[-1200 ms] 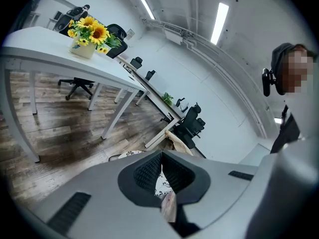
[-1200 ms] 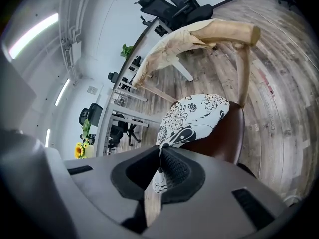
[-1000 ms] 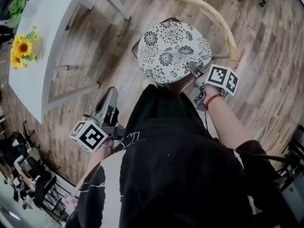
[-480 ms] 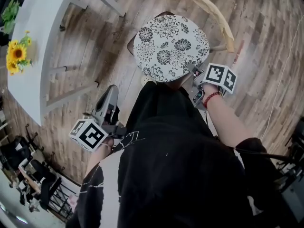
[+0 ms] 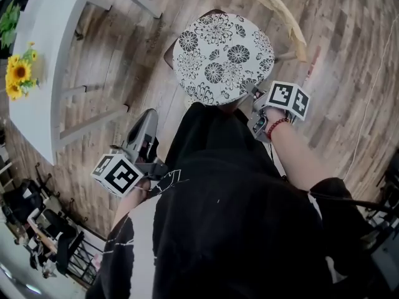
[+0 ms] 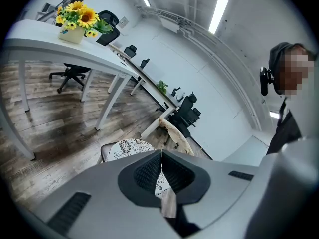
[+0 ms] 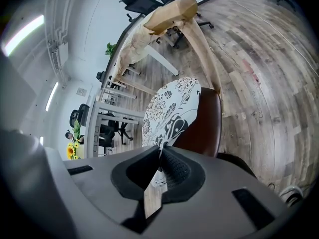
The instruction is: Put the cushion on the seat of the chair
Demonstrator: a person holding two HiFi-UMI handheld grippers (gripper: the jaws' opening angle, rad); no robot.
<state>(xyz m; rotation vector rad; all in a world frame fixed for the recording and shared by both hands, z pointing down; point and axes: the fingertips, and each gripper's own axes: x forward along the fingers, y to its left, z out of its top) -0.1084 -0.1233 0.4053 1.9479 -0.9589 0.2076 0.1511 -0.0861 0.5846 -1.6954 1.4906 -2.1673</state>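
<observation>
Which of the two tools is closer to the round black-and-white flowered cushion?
Right. The right tool grips the near edge of the flowered cushion; the left tool hangs well apart from it, empty.

Floor: grey-brown wood planks (image 5: 349, 73) | 10 o'clock: long white table (image 5: 43, 73), sunflowers (image 5: 17, 76) on it | 8 o'clock: black office chairs (image 5: 22, 201) | overhead: ceiling strip lights (image 6: 219, 11), white walls (image 6: 214, 83)

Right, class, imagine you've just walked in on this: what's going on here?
A person is putting a round flowered cushion onto a wooden chair. The right gripper is shut on the cushion's near edge and holds it tilted over the brown seat; it does not yet lie flat. The left gripper is shut and empty, low at the person's side, away from the chair.
</observation>
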